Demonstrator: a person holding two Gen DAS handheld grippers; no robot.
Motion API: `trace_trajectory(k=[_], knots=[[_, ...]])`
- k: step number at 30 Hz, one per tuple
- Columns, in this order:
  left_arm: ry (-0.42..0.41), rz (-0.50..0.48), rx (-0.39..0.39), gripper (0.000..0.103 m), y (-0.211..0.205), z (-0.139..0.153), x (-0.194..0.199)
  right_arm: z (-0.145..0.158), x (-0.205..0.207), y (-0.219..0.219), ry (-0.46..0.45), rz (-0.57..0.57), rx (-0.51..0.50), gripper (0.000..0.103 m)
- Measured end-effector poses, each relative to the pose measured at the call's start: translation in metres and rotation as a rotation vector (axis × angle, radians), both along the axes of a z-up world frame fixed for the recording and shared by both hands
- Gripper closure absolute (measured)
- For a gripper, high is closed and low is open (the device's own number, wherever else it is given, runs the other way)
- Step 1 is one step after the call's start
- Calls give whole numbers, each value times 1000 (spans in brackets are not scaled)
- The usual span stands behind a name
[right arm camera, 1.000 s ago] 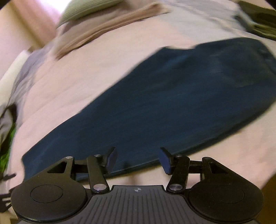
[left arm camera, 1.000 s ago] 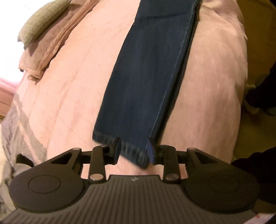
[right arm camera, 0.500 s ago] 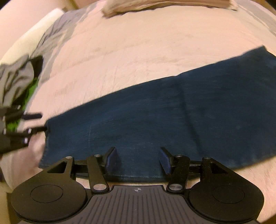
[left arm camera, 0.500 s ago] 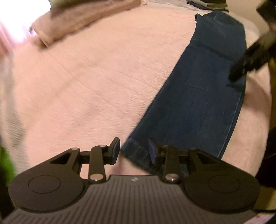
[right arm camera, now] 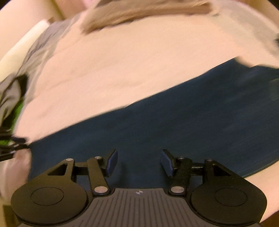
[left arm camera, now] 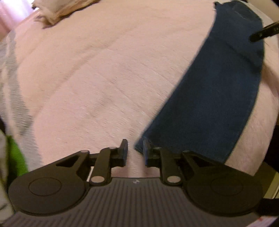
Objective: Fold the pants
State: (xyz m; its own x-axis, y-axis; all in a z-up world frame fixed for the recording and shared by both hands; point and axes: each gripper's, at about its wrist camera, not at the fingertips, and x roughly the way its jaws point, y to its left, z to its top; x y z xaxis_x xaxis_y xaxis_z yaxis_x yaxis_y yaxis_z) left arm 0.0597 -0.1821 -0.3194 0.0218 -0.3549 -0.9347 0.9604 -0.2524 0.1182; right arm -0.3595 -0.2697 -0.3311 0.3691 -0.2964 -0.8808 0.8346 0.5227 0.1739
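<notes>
Through the left wrist camera we see the pants [left arm camera: 214, 97], dark blue and already doubled leg on leg, lying flat as one long strip on the pink bedspread [left arm camera: 104, 78]. The hem end of the strip sits closest to us, and its near corner lies just against the right-hand finger of the left gripper [left arm camera: 135, 151]. The jaws have just been closing, yet a narrow gap remains between the pads and only bedspread shows in it; no cloth is caught. At the far end of the strip, a dark tip of the right gripper [left arm camera: 263, 32] hovers over the waist part. A pillow [left arm camera: 57, 10] lies well beyond the pants, at the head of the bed.

Through the right wrist camera, the pants [right arm camera: 174, 131] run across the whole view, and the right gripper [right arm camera: 138, 163] hangs over them with its jaws spread wide and nothing between the pads. The left gripper [right arm camera: 12, 148] shows at the hem end of the strip, blurred.

We judge that the crosswise fold is being set up: each end needs a grip first. The left jaws seem to have missed the hem, so the next move calls for reopening them, shifting onto the corner and pinching both layers, while the right gripper pins or grips the waist.
</notes>
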Motion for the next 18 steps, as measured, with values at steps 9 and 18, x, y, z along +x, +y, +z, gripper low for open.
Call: trace_trajectory(k=[9, 18], knots=[[105, -29, -71, 78, -149, 42, -136, -11, -125, -170, 20, -189, -62, 51], [432, -138, -55, 75, -336, 18, -326, -16, -251, -265, 41, -270, -91, 51]])
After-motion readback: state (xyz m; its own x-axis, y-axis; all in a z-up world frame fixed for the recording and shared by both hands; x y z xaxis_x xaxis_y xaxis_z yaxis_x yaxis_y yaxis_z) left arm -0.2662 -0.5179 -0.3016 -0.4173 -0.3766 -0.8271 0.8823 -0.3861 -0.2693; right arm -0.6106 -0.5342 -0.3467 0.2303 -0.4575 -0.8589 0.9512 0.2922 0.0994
